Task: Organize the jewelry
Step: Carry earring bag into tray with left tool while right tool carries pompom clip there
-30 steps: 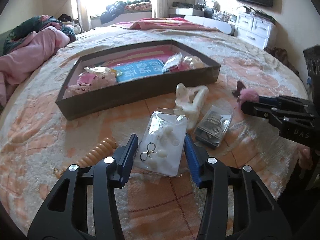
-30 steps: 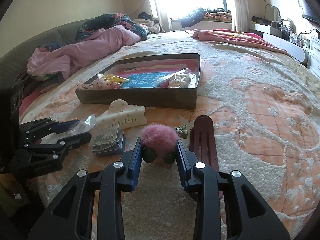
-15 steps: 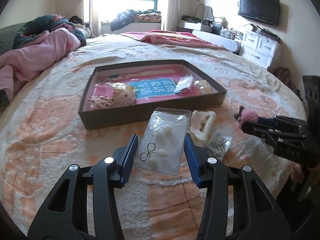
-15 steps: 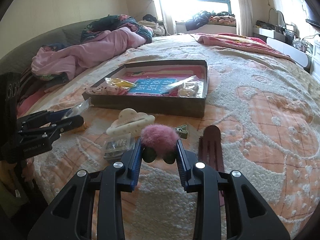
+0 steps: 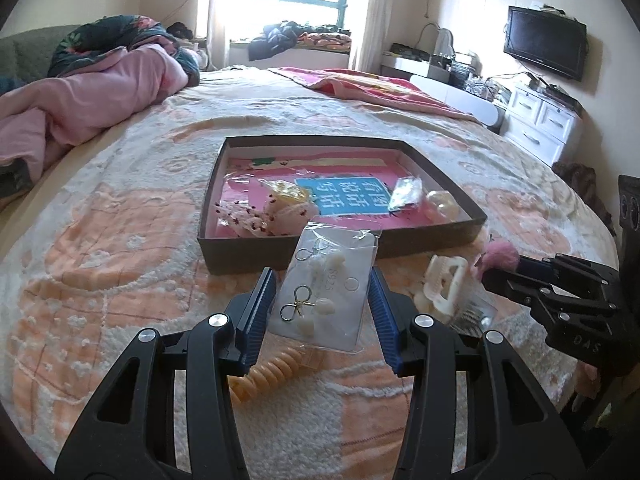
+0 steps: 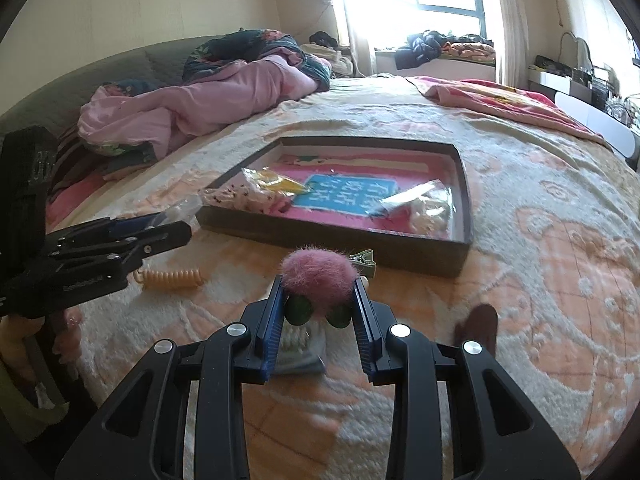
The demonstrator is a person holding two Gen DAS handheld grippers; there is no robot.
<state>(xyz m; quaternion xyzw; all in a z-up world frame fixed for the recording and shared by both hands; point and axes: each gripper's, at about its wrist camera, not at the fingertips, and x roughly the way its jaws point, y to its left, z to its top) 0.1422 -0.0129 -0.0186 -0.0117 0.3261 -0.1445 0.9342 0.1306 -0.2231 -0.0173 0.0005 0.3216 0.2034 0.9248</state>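
Two grippers, each holding a jewelry item just near of the tray on the bed.

The left gripper (image 5: 323, 296) pinches a clear earring packet (image 5: 326, 294) by its side edges — long axis pointing away toward the tray (image 5: 288, 250). The right gripper (image 6: 318, 312) is pressed onto a pink pom-pom hair tie (image 6: 318, 276). The shallow dark tray holds a blue card (image 5: 344, 196), a yellow bagged piece (image 5: 286, 196), a speckled item (image 5: 256, 218), a clear sachet (image 5: 406, 192) and a pale round object (image 5: 440, 204). A coiled hair tie (image 5: 268, 374) lies on the bedspread (image 5: 100, 280).

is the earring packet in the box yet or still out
Out. The earring packet is gripped in the left claw, above the bedspread, short of the box.
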